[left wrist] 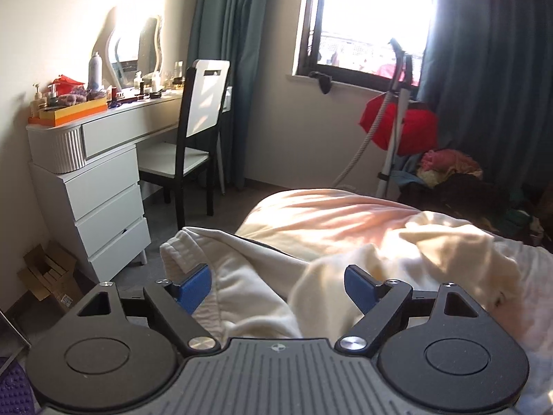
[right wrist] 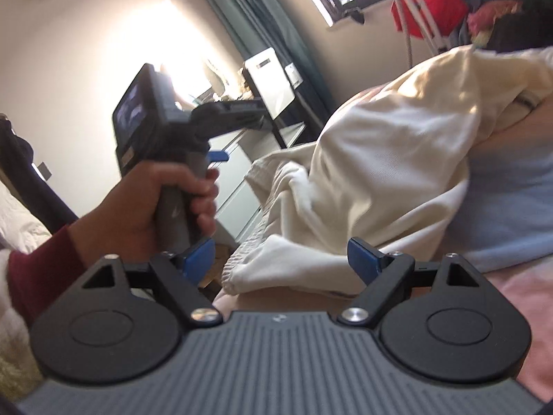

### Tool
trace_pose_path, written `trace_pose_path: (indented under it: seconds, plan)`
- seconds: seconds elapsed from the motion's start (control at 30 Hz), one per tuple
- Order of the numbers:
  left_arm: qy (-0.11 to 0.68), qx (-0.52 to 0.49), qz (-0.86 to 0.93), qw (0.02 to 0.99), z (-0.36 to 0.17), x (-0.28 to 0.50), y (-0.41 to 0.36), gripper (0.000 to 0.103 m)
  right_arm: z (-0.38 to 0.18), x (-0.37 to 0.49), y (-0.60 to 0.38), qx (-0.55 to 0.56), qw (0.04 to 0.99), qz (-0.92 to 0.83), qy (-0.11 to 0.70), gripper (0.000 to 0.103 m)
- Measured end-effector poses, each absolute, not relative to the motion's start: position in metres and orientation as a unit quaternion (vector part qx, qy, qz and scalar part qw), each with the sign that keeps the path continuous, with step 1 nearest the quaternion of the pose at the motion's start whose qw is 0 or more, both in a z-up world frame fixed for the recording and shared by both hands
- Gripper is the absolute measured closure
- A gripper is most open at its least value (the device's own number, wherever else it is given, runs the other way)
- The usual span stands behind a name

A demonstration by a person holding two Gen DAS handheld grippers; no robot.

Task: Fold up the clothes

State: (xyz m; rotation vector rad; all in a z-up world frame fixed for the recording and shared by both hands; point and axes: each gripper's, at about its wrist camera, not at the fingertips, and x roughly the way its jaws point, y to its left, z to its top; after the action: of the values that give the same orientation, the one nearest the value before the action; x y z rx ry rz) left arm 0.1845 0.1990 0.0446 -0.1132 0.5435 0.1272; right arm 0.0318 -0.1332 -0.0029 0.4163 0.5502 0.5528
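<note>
A cream garment (left wrist: 249, 276) lies crumpled on the pink bedding (left wrist: 328, 214), with a ribbed hem at its left end. My left gripper (left wrist: 276, 287) hangs just above it, open; cloth shows between the blue pads (left wrist: 193, 287) but they do not press on it. In the right wrist view the same garment (right wrist: 380, 159) is heaped on the bed, and its ribbed cuff (right wrist: 255, 269) lies between the wide-open fingers of my right gripper (right wrist: 280, 259), untouched by them. A hand (right wrist: 155, 200) in a dark red sleeve holds the left gripper's handle at the left.
A white dressing table (left wrist: 103, 159) with bottles and a mirror stands at the left, a black and white chair (left wrist: 197, 131) beside it. Under the window are a garment steamer (left wrist: 397, 121) with something red, and a pile of clothes (left wrist: 449, 169). A cardboard box (left wrist: 48, 273) sits on the floor.
</note>
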Motion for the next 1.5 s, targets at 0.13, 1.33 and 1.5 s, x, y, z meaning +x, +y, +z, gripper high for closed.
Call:
trace_pose_path:
  seconds: [0.13, 1.33, 1.5]
  plan:
    - [0.266, -0.064, 0.021, 0.962, 0.059, 0.133, 0.155, 0.011, 0.019, -0.019, -0.189, 0.173, 0.933, 0.229, 0.218, 0.017]
    - [0.365, 0.093, -0.013, 0.926, -0.039, 0.466, -0.114, 0.033, -0.155, 0.098, -0.411, 0.307, 0.906, 0.002, 0.29, 0.016]
    - [0.359, 0.106, -0.036, 0.927, -0.026, 0.437, -0.104, 0.083, -0.152, 0.097, -0.409, 0.303, 0.911, 0.008, 0.281, 0.016]
